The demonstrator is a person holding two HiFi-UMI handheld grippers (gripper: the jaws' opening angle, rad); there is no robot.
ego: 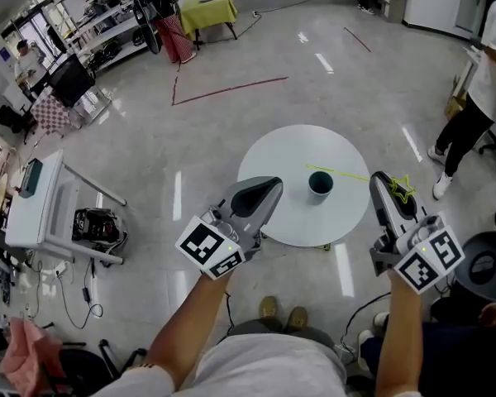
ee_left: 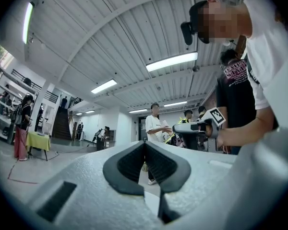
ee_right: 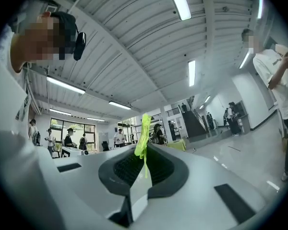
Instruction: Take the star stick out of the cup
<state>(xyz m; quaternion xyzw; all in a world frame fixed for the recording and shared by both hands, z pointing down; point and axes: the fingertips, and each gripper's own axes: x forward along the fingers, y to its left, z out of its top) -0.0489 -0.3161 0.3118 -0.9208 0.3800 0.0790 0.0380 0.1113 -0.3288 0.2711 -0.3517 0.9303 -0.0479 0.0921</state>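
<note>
A dark cup (ego: 320,184) stands upright on the round white table (ego: 281,151). The yellow-green star stick (ego: 339,173) lies level in the air, its thin shaft running left past the cup's far rim. My right gripper (ego: 382,180) is shut on its star end (ego: 403,190), to the right of the cup. In the right gripper view the star (ee_right: 144,128) sticks up from between the closed jaws of that gripper (ee_right: 145,145). My left gripper (ego: 274,182) hangs over the table's near left edge, shut and empty; its own view shows the left gripper (ee_left: 145,143) with jaws together.
A black bin (ego: 485,265) sits on the floor at the lower right. A person (ego: 484,89) stands right of the table. A white cart (ego: 35,205) is at the left, a yellow-covered table (ego: 208,8) far back. Red tape lines (ego: 231,88) mark the floor.
</note>
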